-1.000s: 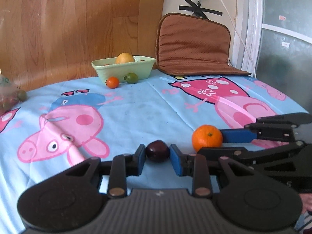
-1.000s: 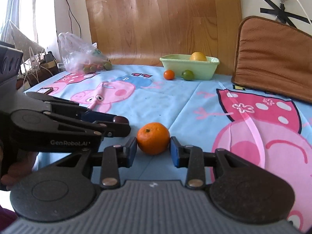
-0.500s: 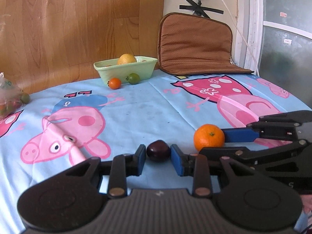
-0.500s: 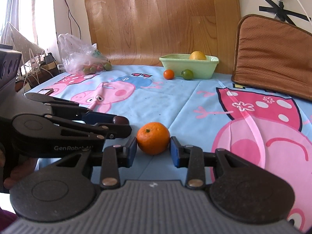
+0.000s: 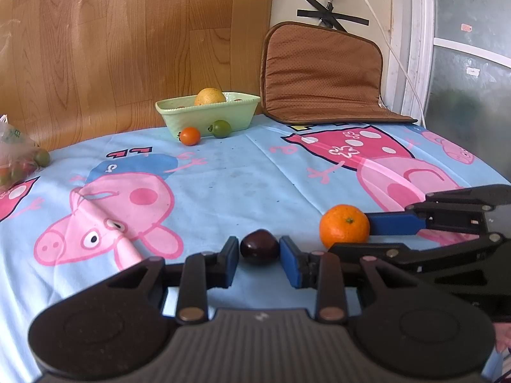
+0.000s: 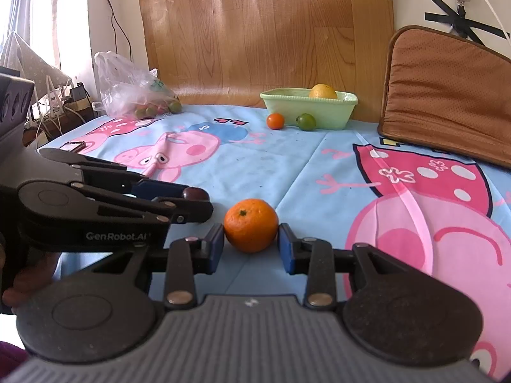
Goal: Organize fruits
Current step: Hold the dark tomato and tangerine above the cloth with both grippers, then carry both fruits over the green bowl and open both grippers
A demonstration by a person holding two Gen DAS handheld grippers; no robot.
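A dark purple plum rests on the cartoon-pig tablecloth between the blue pads of my left gripper, which is shut on it. Just to its right an orange mandarin sits on the cloth with my right gripper shut on it. The two grippers lie side by side, nearly touching. At the far edge stands a pale green bowl holding a yellow-orange fruit. A small orange tomato and a green one lie in front of it.
A brown cushion leans on the wall at the back right. A clear plastic bag with small fruits sits at the back left. A wooden board backs the table. Cables and clutter crowd the left edge.
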